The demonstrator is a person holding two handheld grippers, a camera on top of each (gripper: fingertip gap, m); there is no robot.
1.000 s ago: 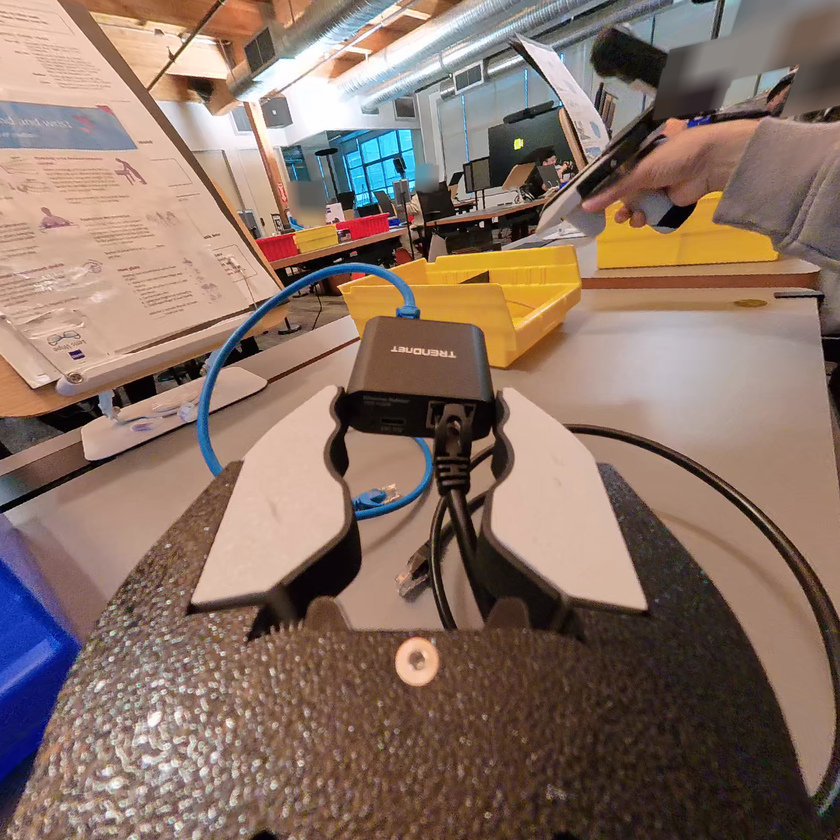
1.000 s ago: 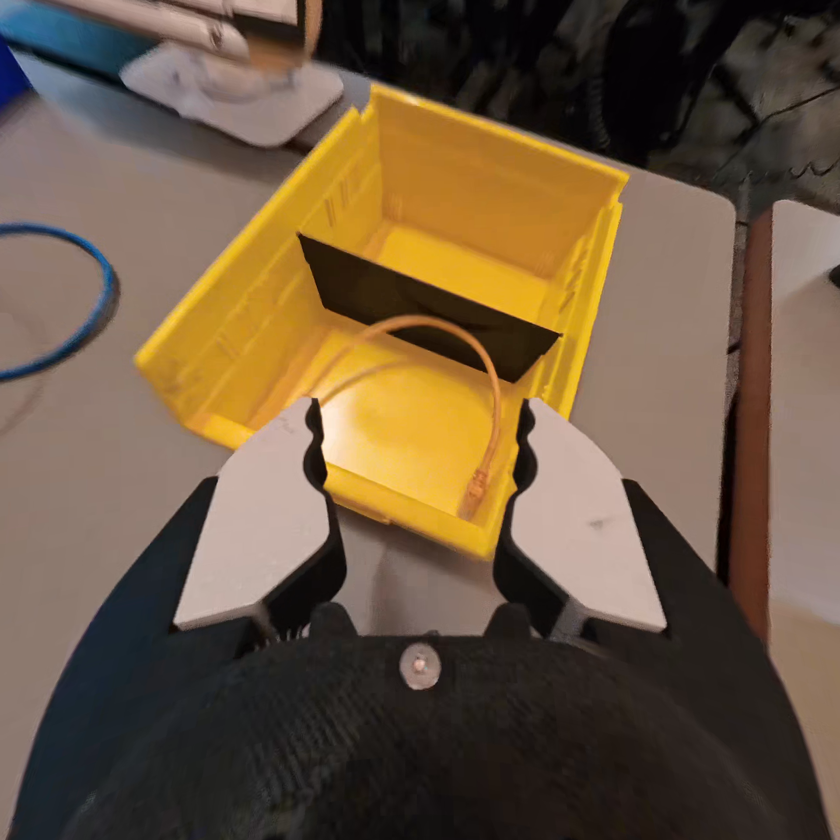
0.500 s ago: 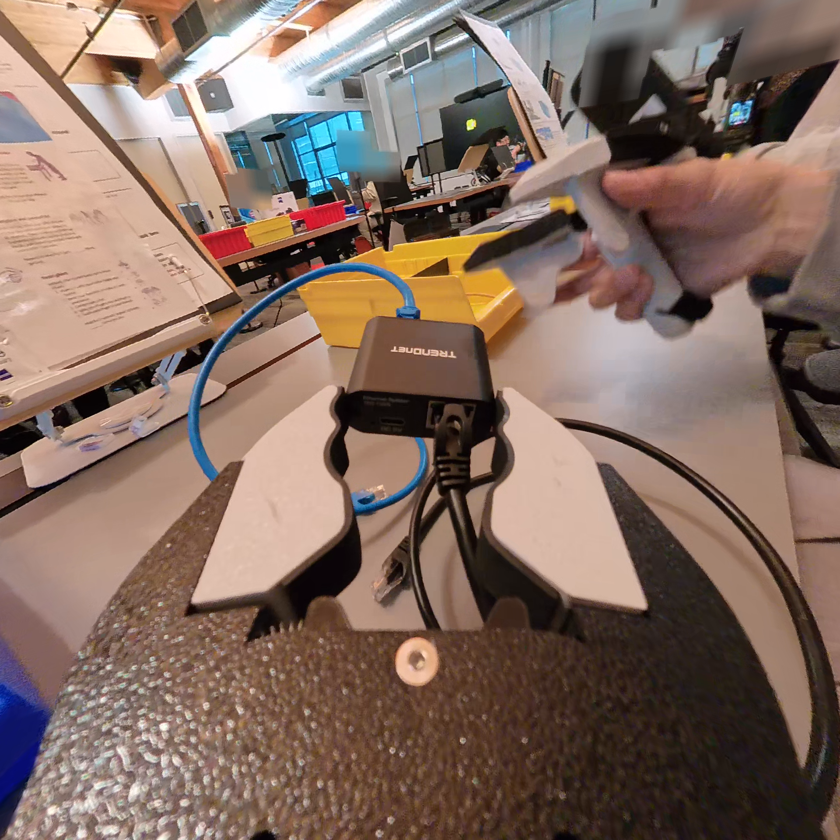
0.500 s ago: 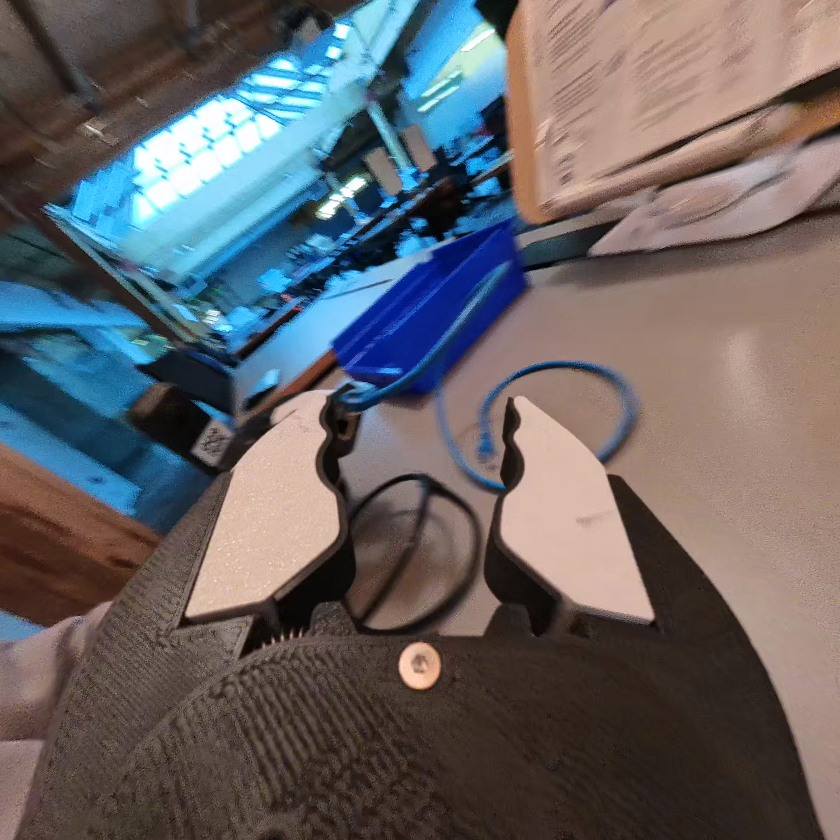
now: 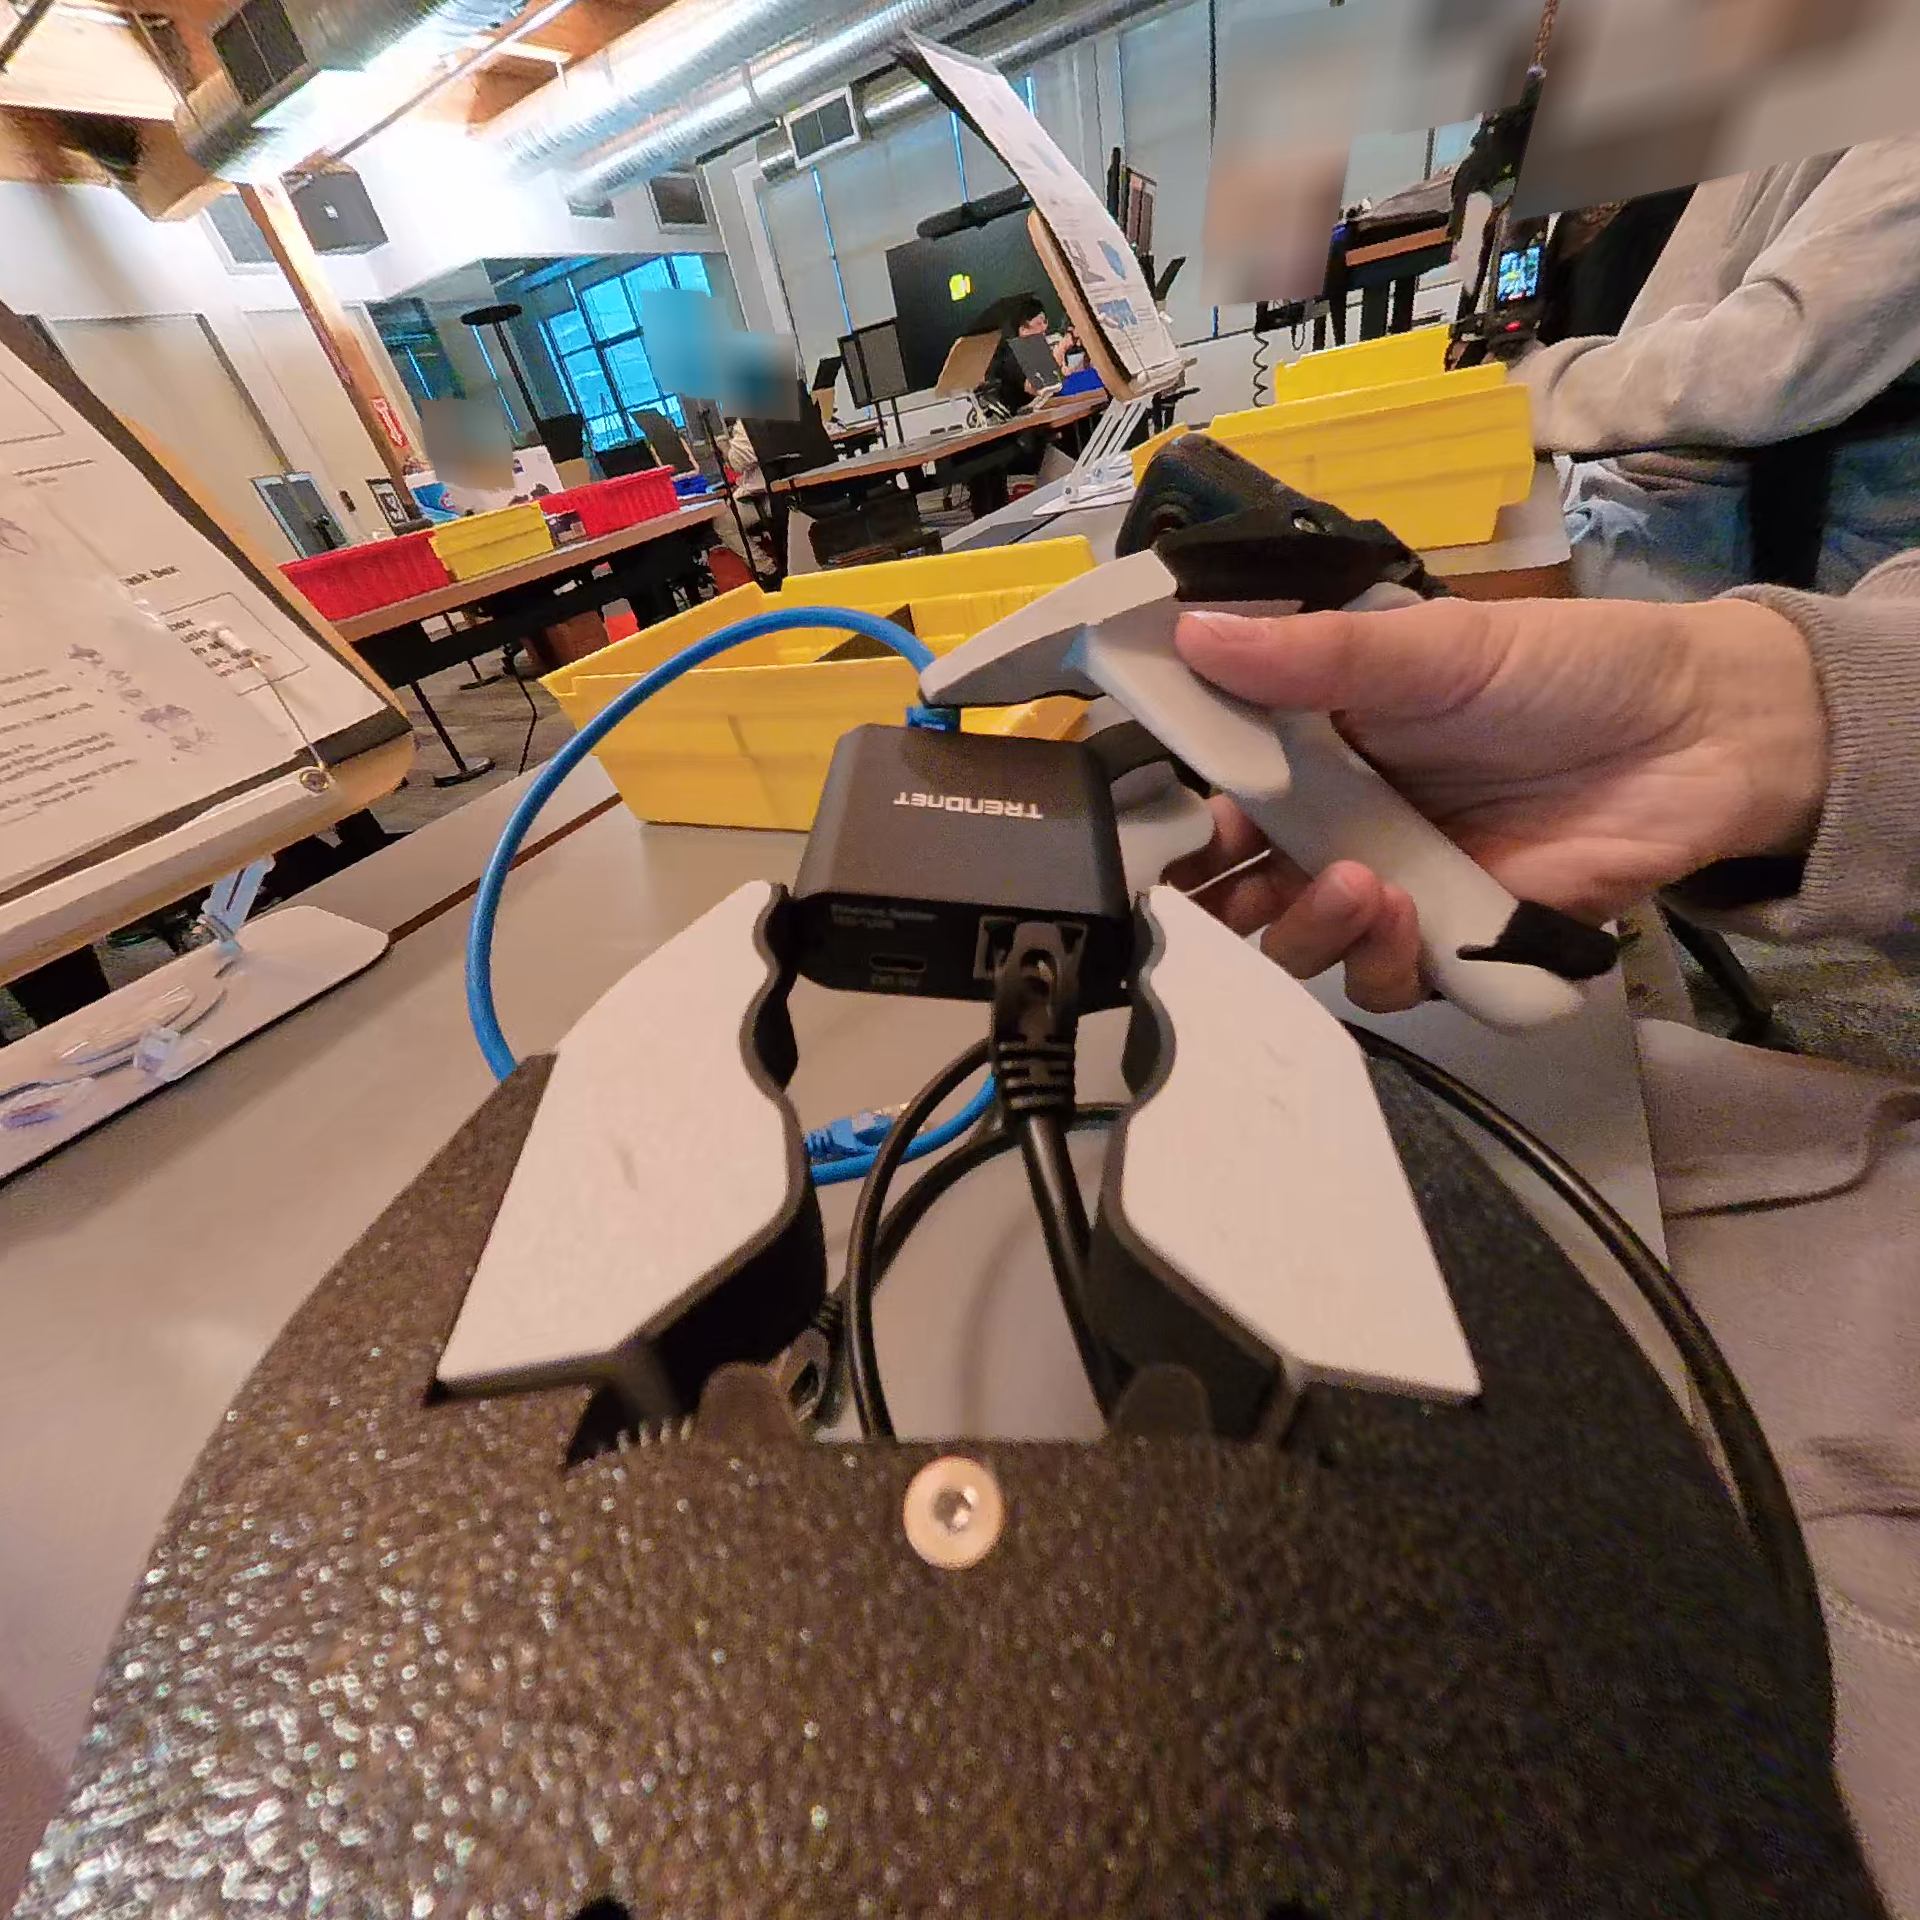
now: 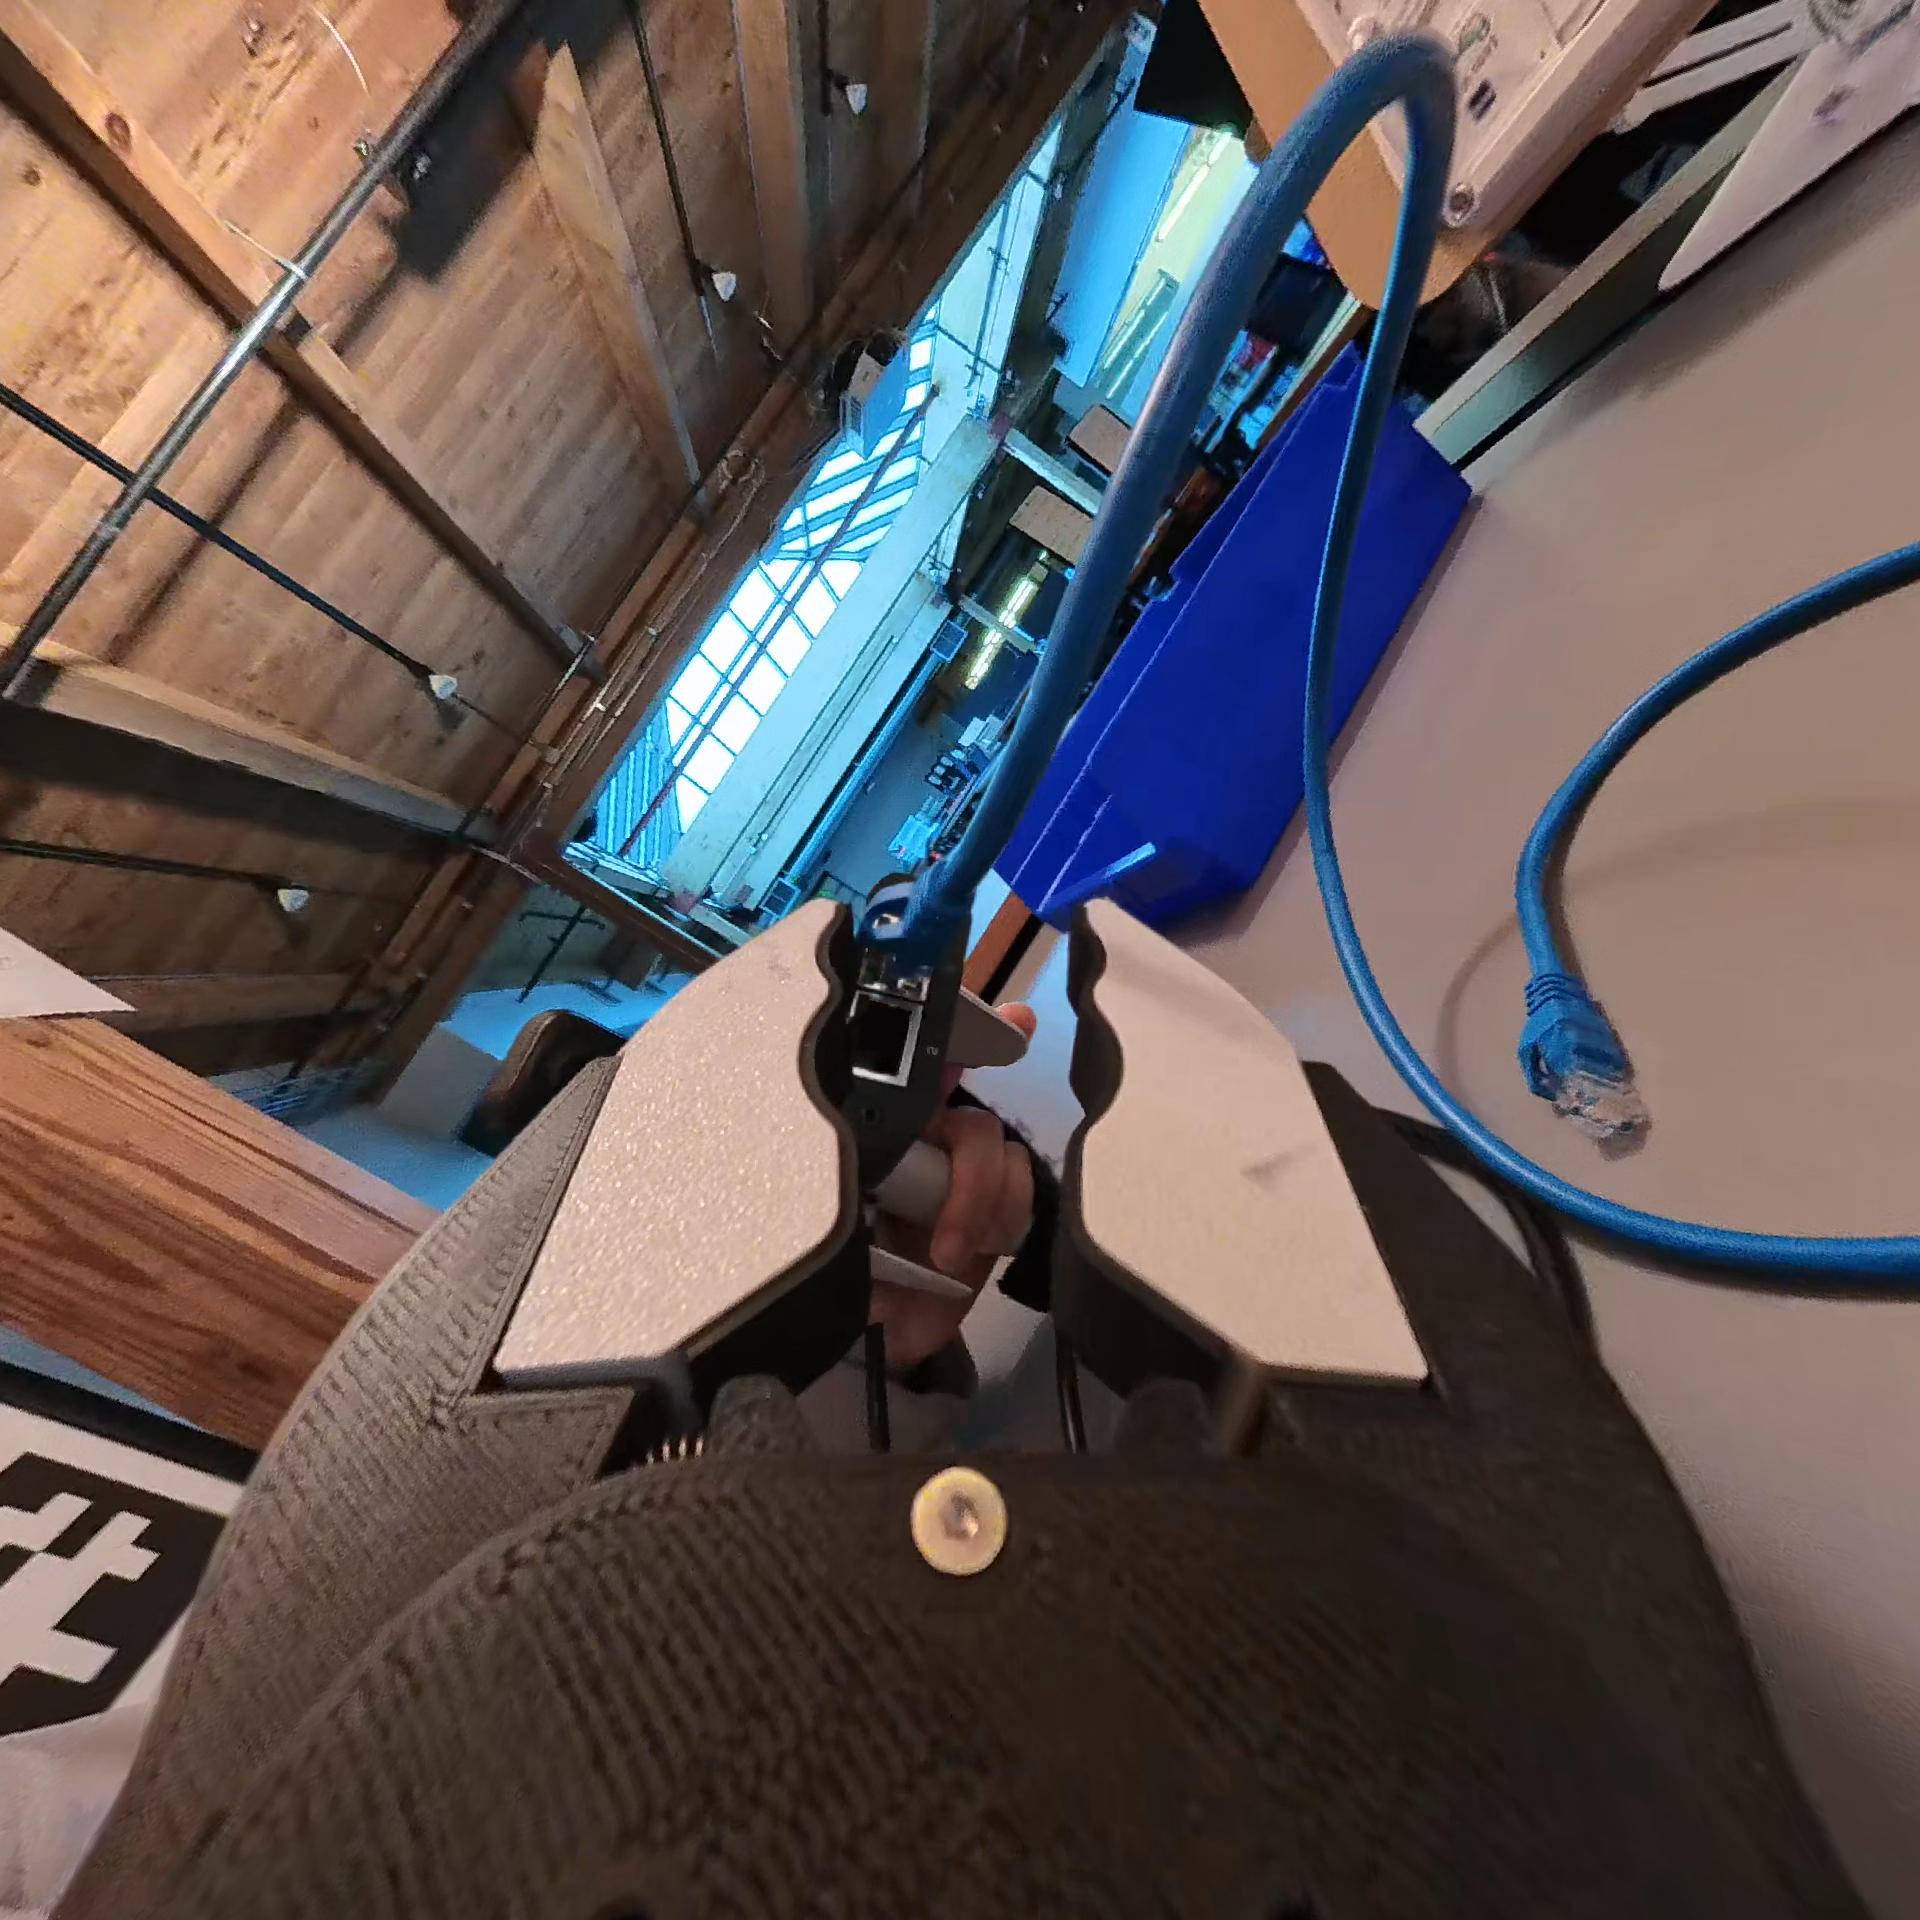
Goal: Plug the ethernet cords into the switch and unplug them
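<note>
The yellow bin (image 5: 727, 717) stands on the bench (image 5: 208, 1226) at the far side of the black switch (image 5: 961, 831); a dark divider shows inside it, and what else lies in it cannot be seen from here. A blue bin (image 6: 1226, 727) sits at the left edge of the bench, and its inside is hidden. The left gripper (image 5: 956, 971) has its fingers (image 5: 665, 1122) closed on the two sides of the switch and holds it. A black cord (image 5: 1039, 1101) is plugged in the near port of the switch and loops over the bench. A blue cord (image 5: 509, 873) is plugged in the far side, arches up to the left, and its free plug (image 6: 1574, 1070) lies on the bench. The right gripper (image 6: 961, 940) has its fingers spread wide around the far end of the switch, just beside the blue plug, and grips nothing. A hand (image 5: 1558, 769) holds this gripper on the right. Half a second ago the right gripper was higher, over the yellow bin; now it has come down to the switch, while the left gripper keeps the same hold.
</note>
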